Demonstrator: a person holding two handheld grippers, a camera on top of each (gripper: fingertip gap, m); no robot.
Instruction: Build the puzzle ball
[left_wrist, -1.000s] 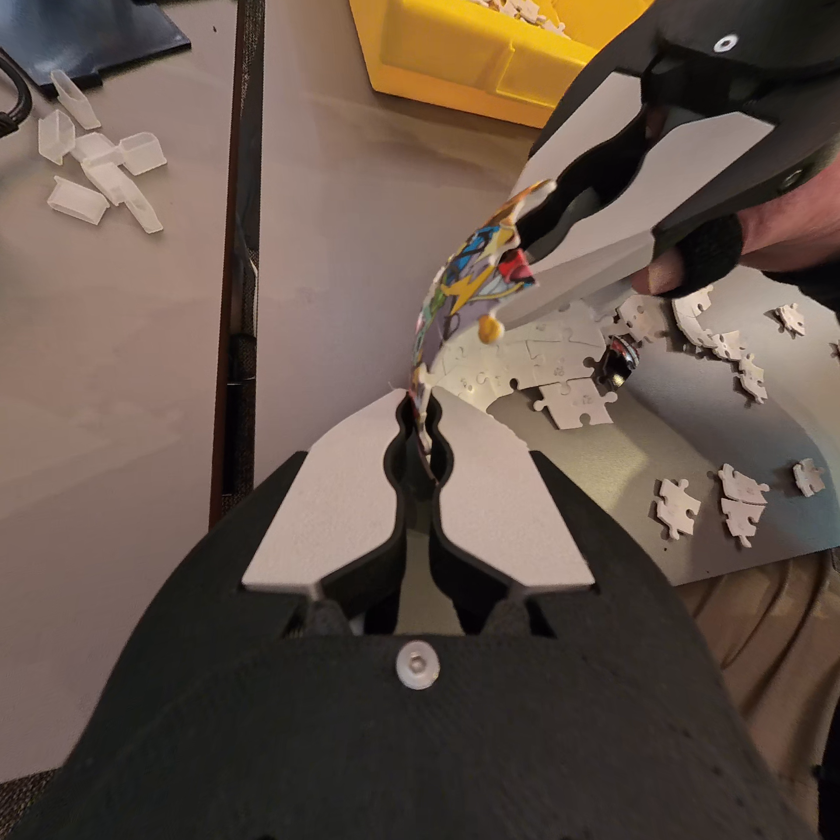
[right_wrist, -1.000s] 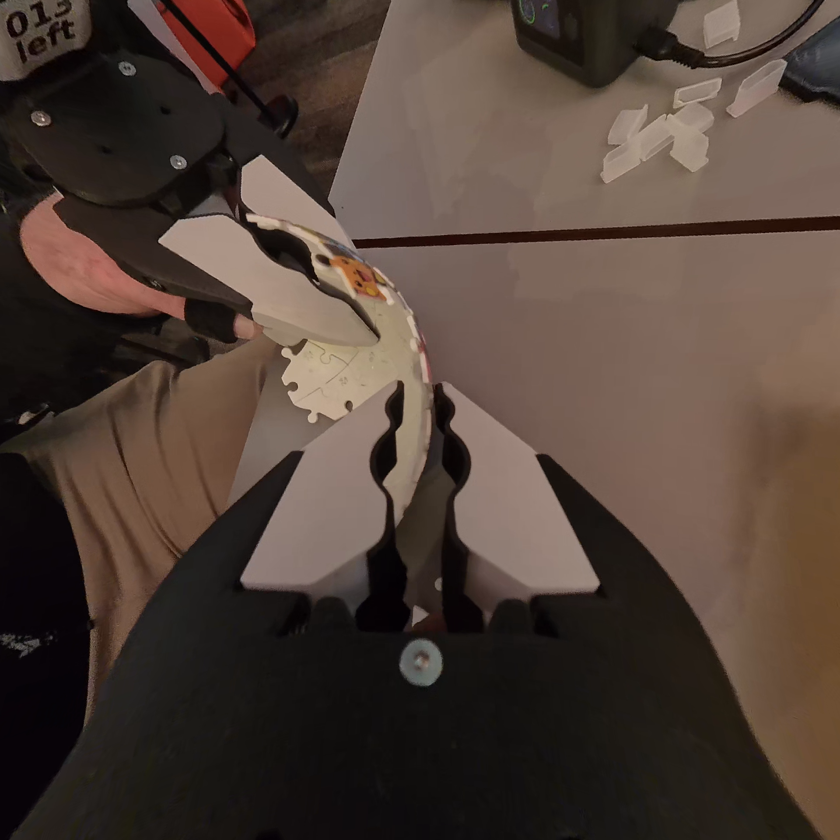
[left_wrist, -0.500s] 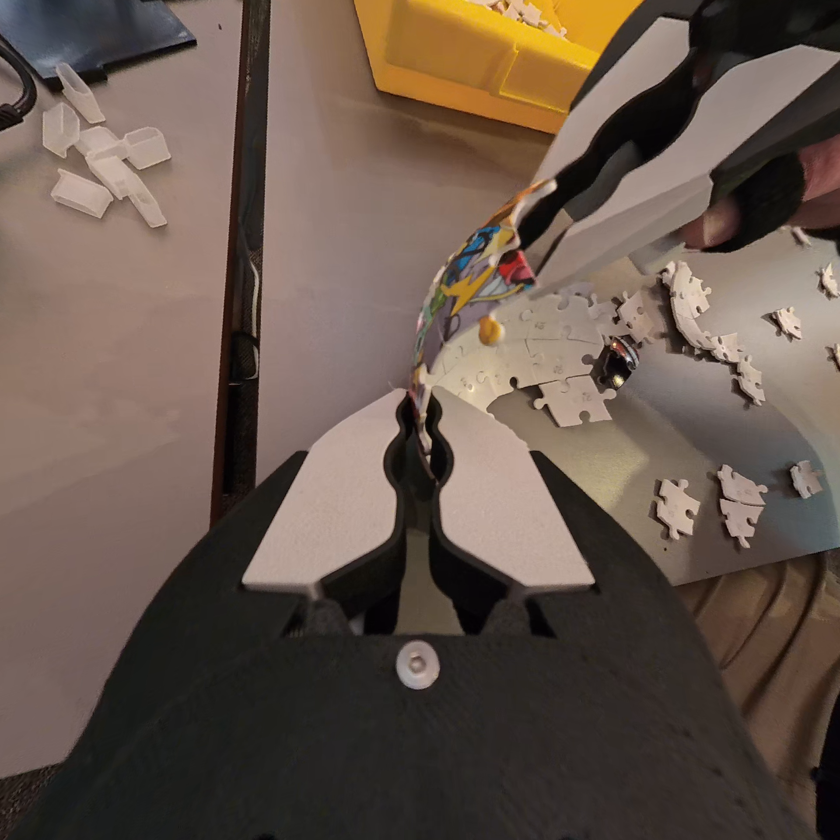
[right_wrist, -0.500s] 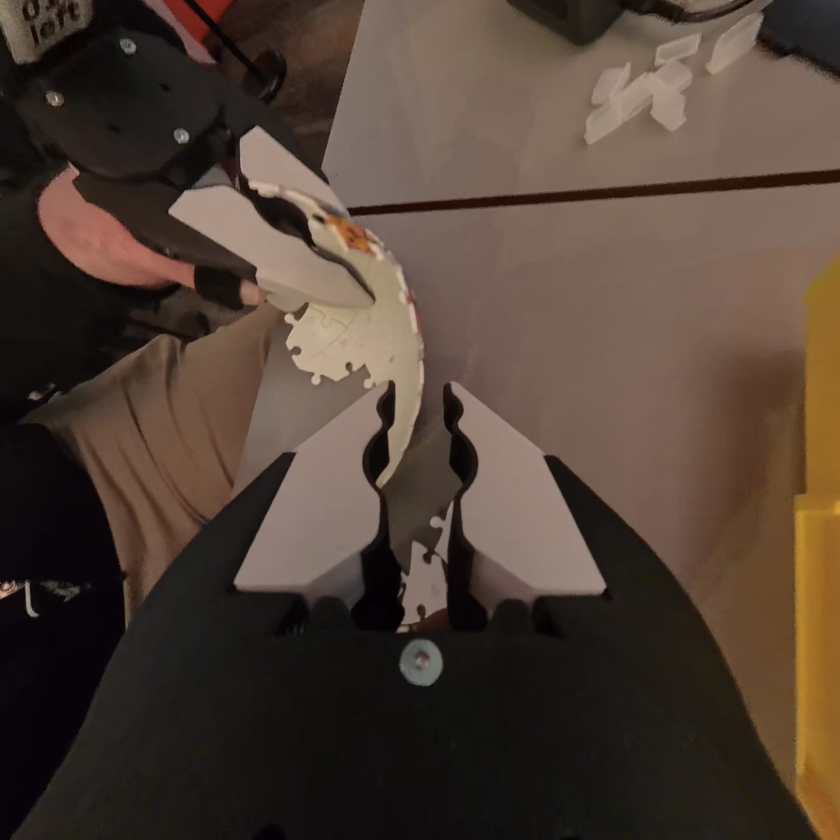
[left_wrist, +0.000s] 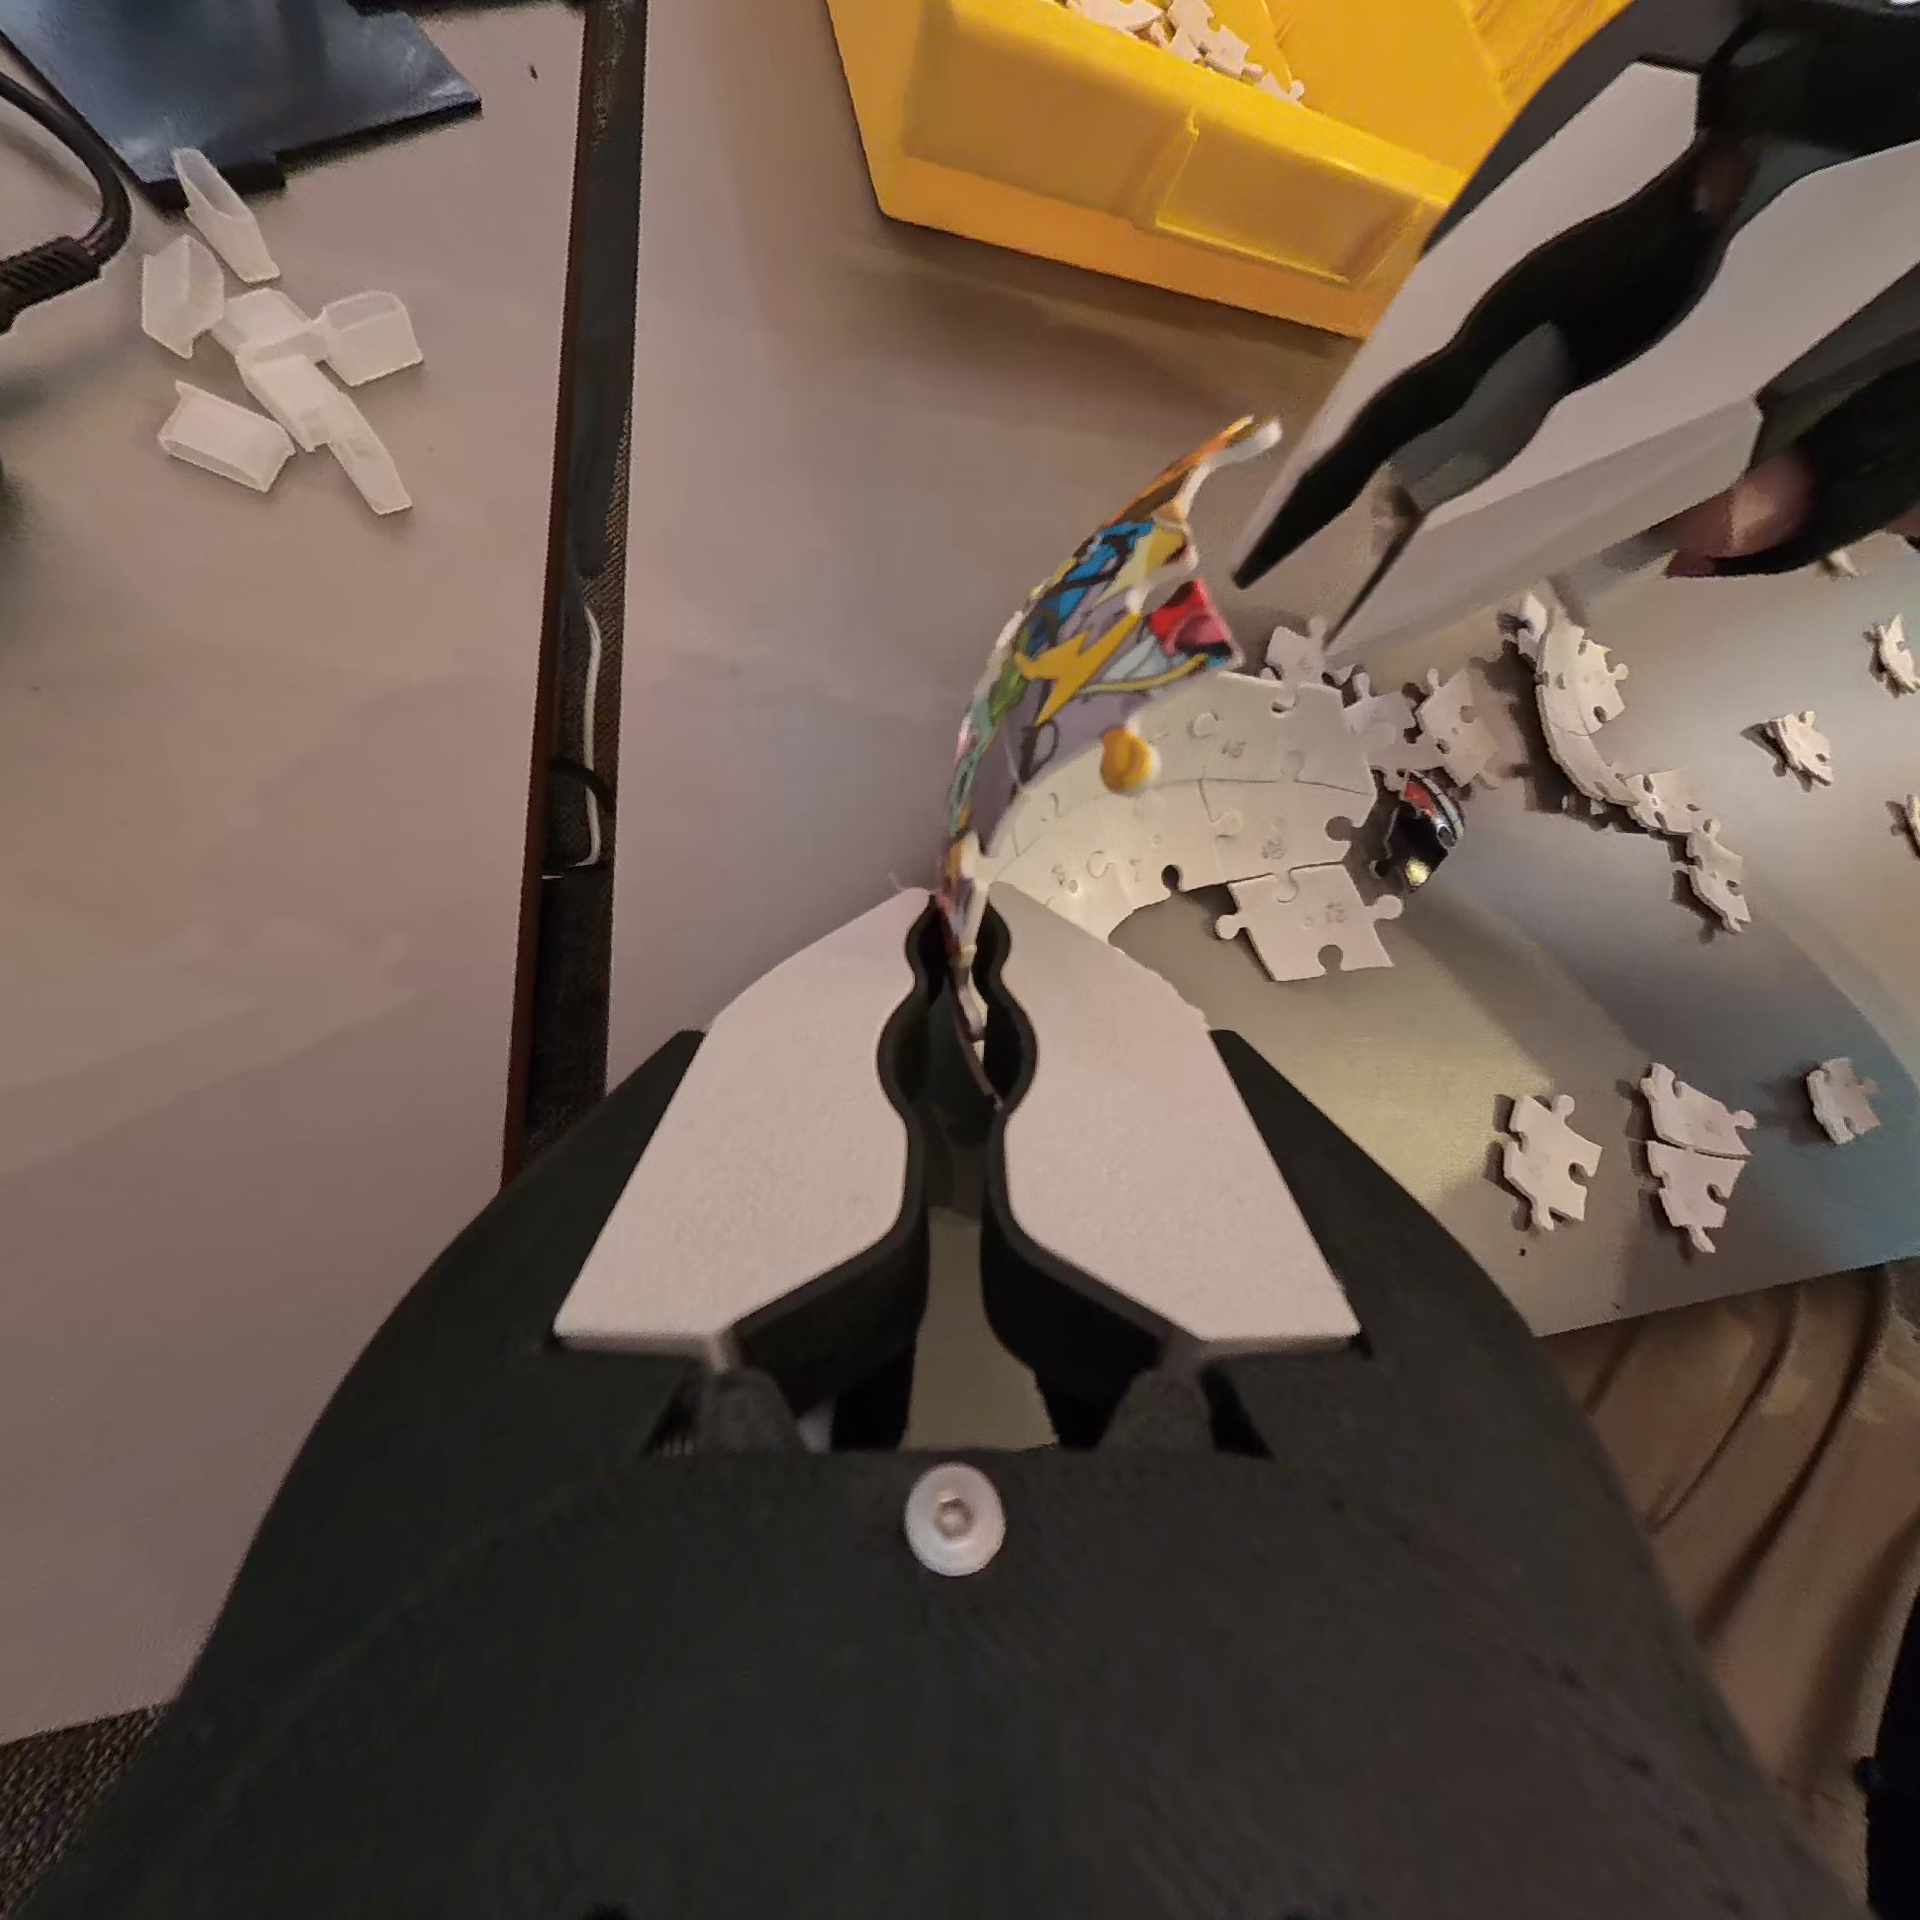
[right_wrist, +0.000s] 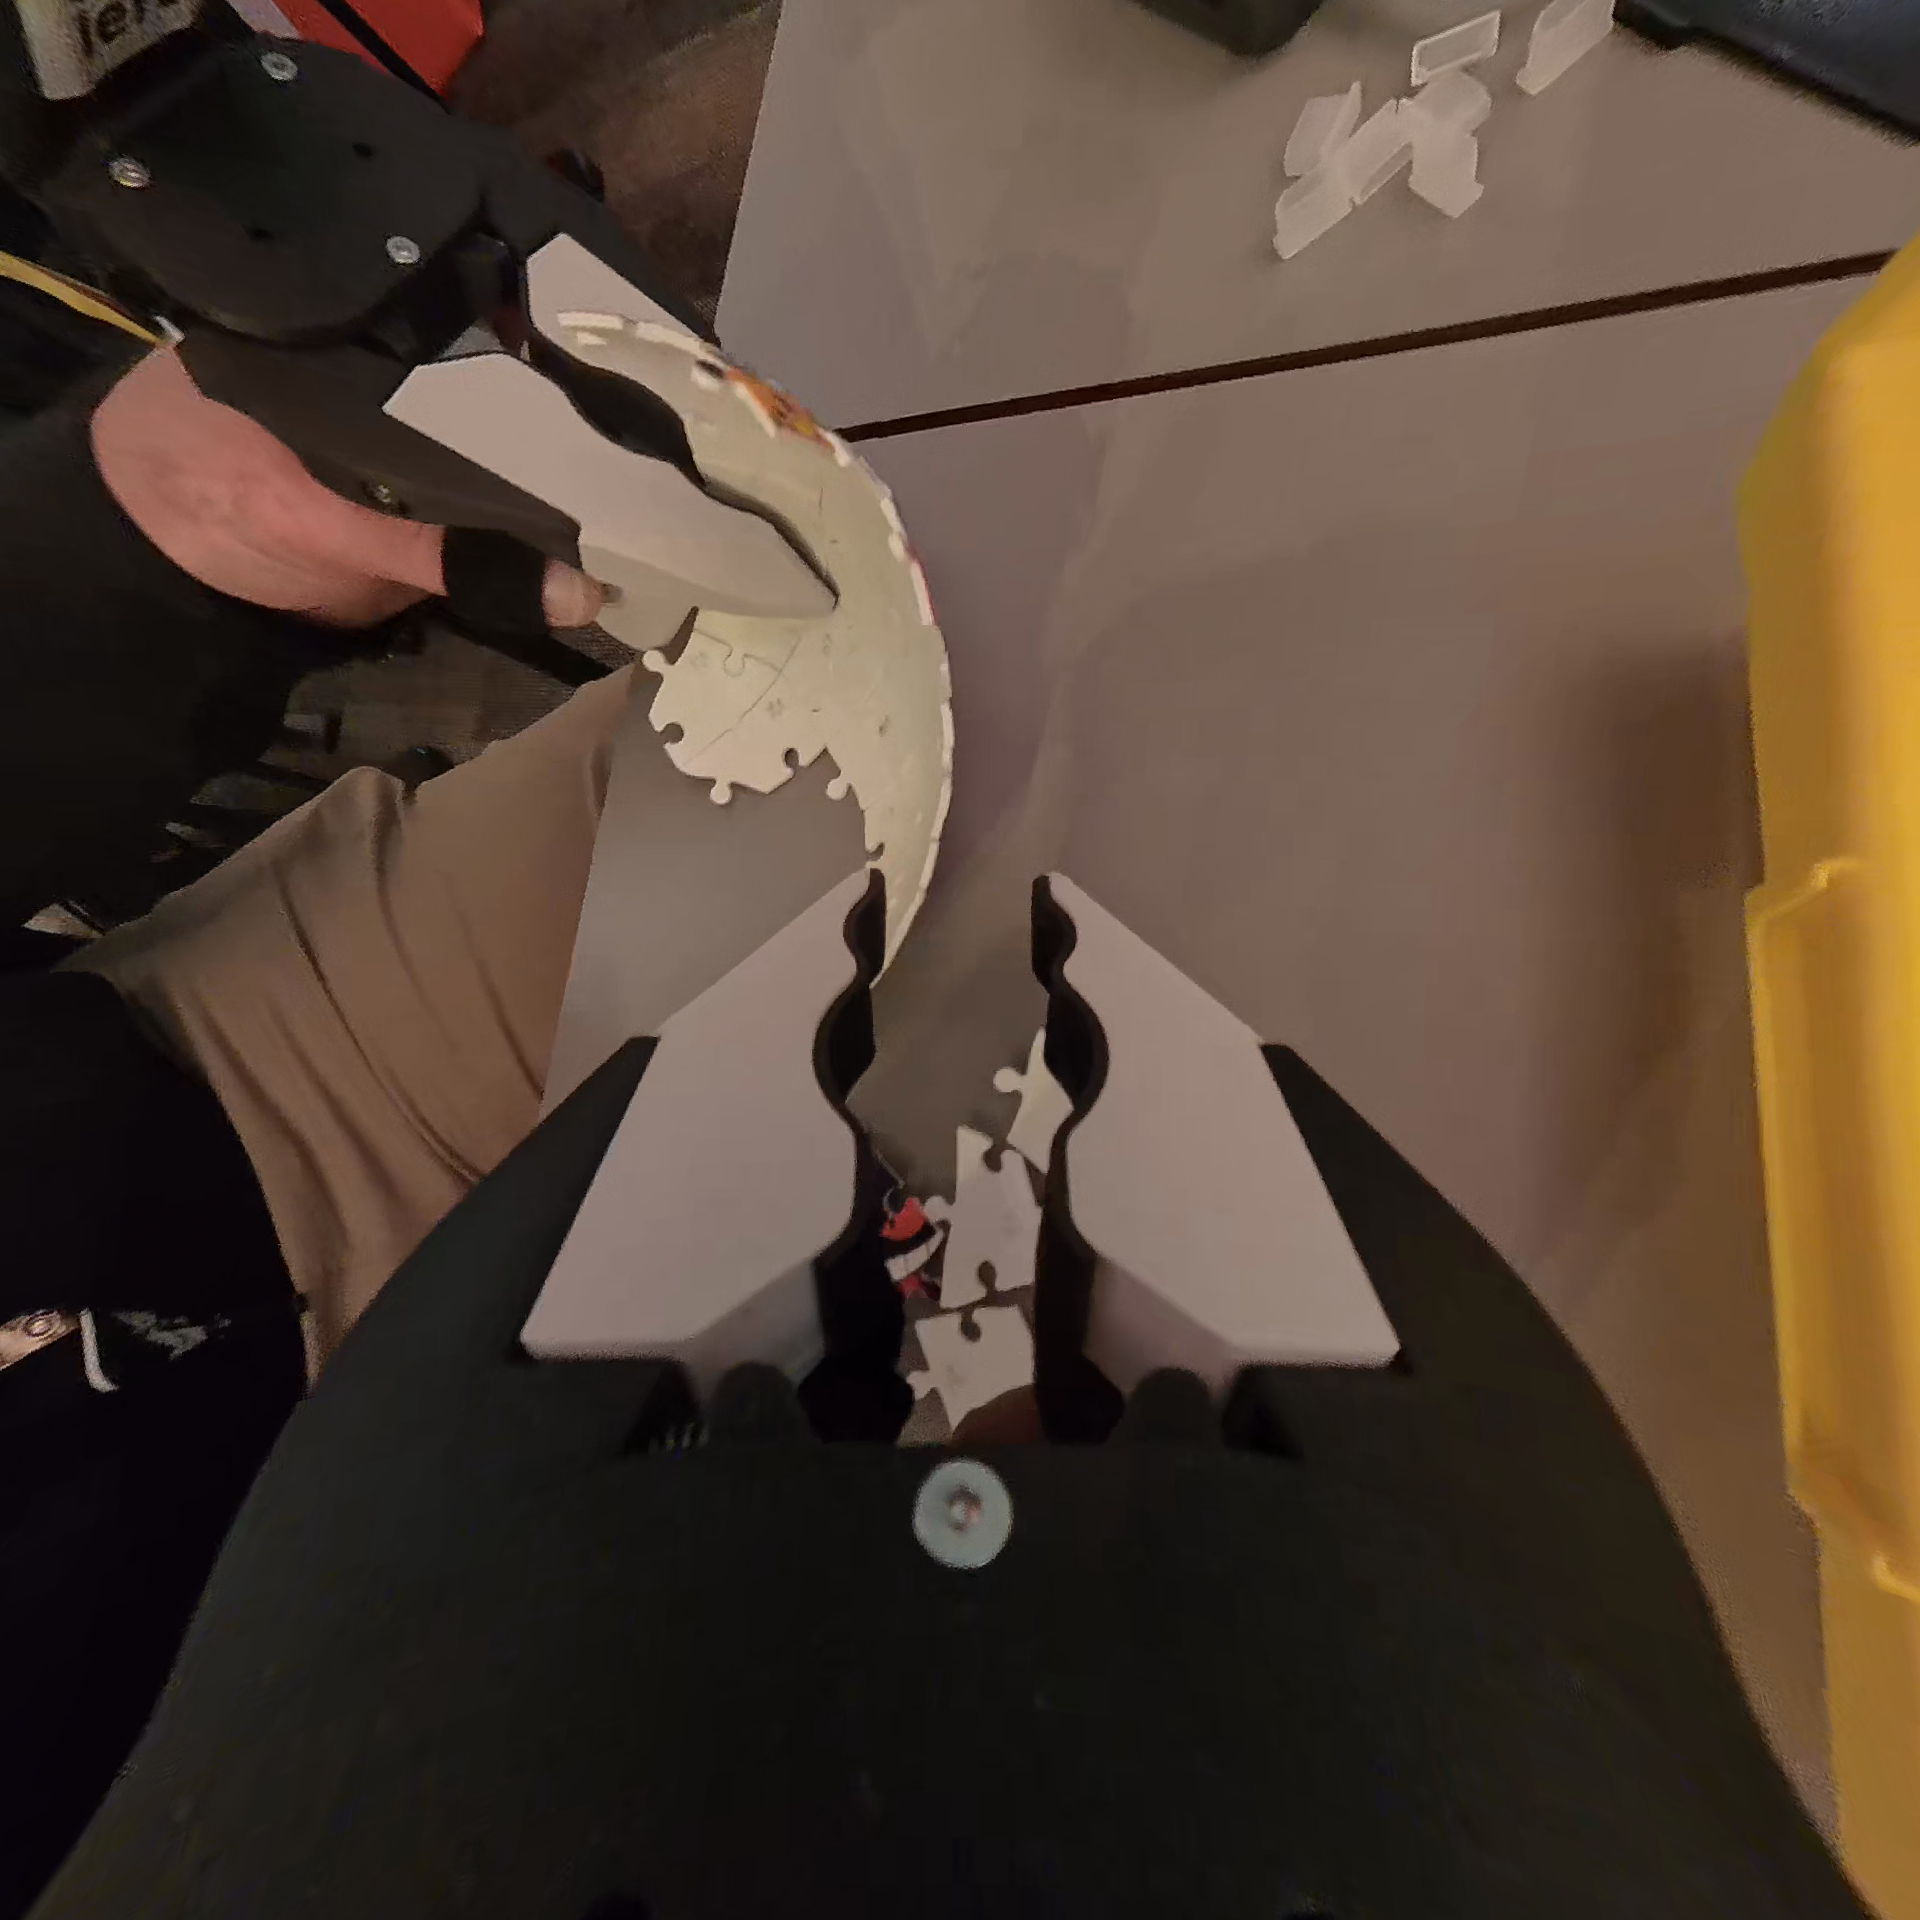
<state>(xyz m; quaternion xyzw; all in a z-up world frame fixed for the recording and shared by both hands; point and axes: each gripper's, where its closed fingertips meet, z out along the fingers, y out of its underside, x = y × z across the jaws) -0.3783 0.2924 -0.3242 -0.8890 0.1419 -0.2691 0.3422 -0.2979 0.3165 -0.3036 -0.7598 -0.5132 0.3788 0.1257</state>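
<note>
My left gripper is shut on the lower end of a curved puzzle ball section, colourful outside and white inside, and holds it upright over the table. In the right wrist view the section arcs from the left gripper toward my right gripper, which is open with the section's tip beside its left finger. In the left wrist view the right gripper hangs just right of the section's top, apart from it. Loose white pieces lie on a grey sheet.
A yellow bin of pieces stands at the back; it also fills the right edge of the right wrist view. Clear plastic caps lie far left beyond a table seam. A person's tan trouser leg is beside the sheet. My right fingertips sit around 9 centimeters from my left ones.
My right gripper opened, let go of the section's upper end and drew back from it. My left gripper kept its hold and the section stayed upright.
</note>
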